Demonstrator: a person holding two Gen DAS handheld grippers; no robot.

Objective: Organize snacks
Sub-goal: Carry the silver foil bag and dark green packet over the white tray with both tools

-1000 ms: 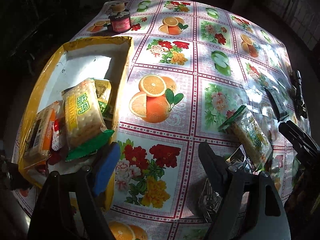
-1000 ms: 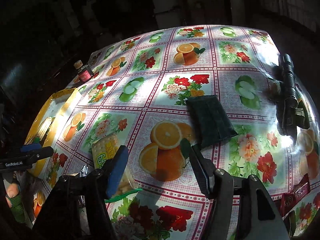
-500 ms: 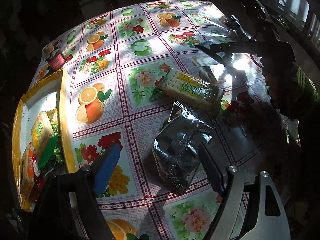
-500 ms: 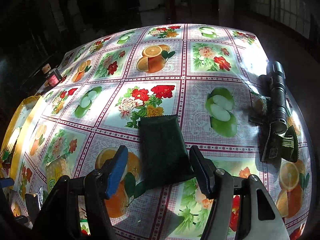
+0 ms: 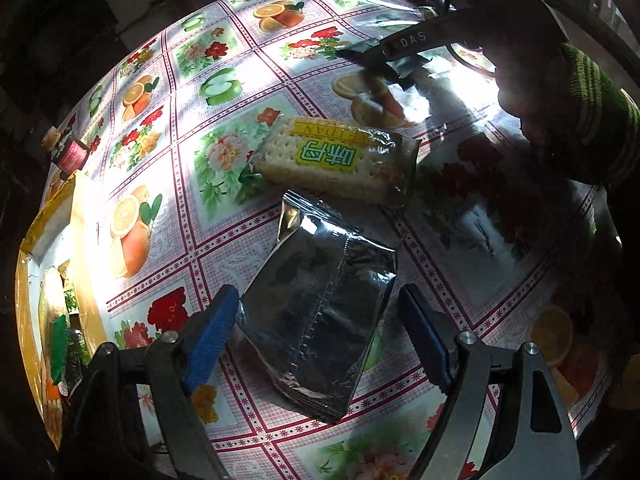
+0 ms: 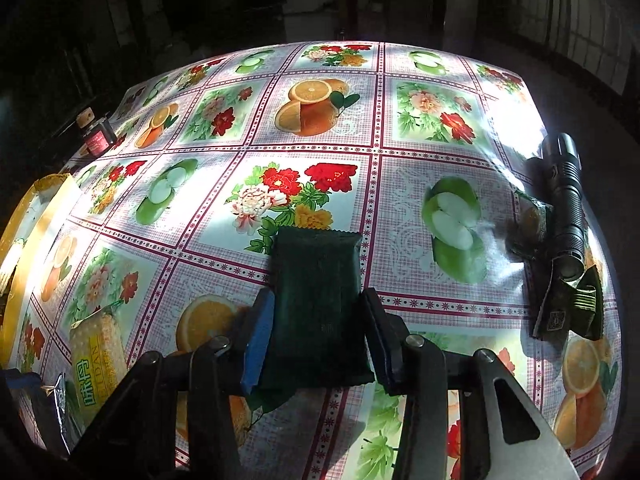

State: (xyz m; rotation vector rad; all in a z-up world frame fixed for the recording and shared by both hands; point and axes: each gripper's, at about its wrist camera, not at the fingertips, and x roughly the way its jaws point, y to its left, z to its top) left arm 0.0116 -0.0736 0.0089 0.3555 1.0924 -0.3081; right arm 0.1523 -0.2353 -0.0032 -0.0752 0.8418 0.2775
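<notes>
Right gripper (image 6: 318, 334) straddles the dark green snack pack (image 6: 318, 304). The pack lies flat on the worktop (image 6: 400, 184) with its long axis running straight out along the fingers, its near half between the jaws. Jaws narrow, pads at or just off the pack's sides; firm contact I can't tell.

Left gripper (image 5: 320, 336) has jaws wide and holds nothing. The silver foil pouch (image 5: 320, 320) lies between and just ahead of them, long axis tilted slightly off the finger line.

The cracker pack (image 5: 336, 160) sits just beyond the pouch, crosswise. The yellow box (image 5: 24, 280) with sorted snacks is at far left, nearer the left gripper.

My read: right closes first; the pack's width already fits its gap.
</notes>
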